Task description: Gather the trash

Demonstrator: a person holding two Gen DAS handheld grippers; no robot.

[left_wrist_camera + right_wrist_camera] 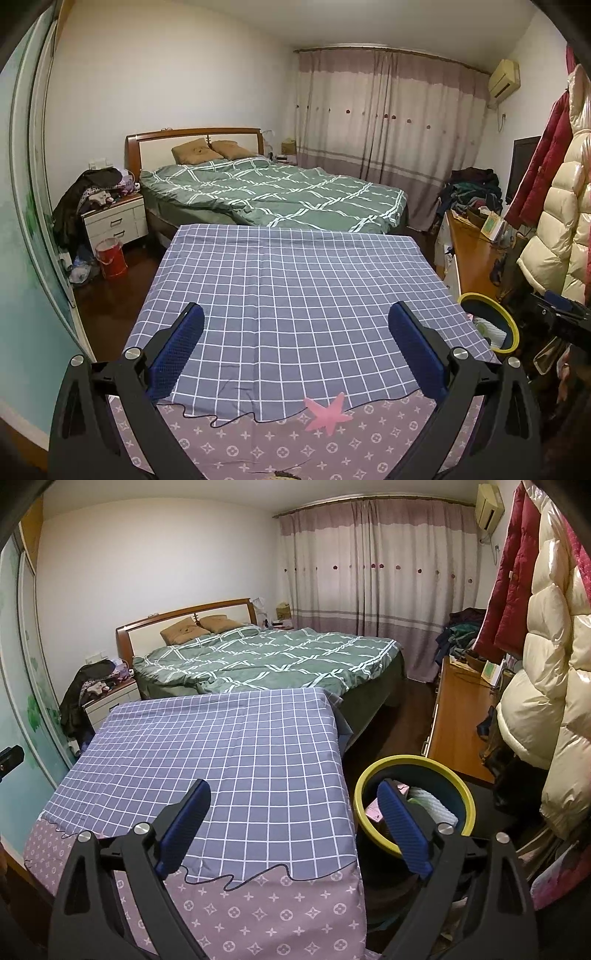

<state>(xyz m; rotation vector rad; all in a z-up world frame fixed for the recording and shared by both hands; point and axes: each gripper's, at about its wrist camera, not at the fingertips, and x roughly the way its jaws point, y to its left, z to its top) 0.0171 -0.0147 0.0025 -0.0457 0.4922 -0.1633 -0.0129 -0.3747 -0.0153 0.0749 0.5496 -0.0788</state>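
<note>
Both grippers spread wide, nothing held. Right gripper [295,827] hovers with the bin [467,805] just behind its right finger, trash [436,805] already inside. Left gripper [295,347] hangs over the checked cloth [295,288]; a pink star scrap [327,411] lies between its fingers, near the bases. Judging by that, nearly done: only that piece left.

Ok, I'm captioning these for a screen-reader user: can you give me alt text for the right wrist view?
The open right gripper, holding nothing, hangs over the edge of a table draped in a blue checked cloth, beside a yellow-rimmed bin with white and pink scraps inside. Behind is a bed with a green quilt.
</note>
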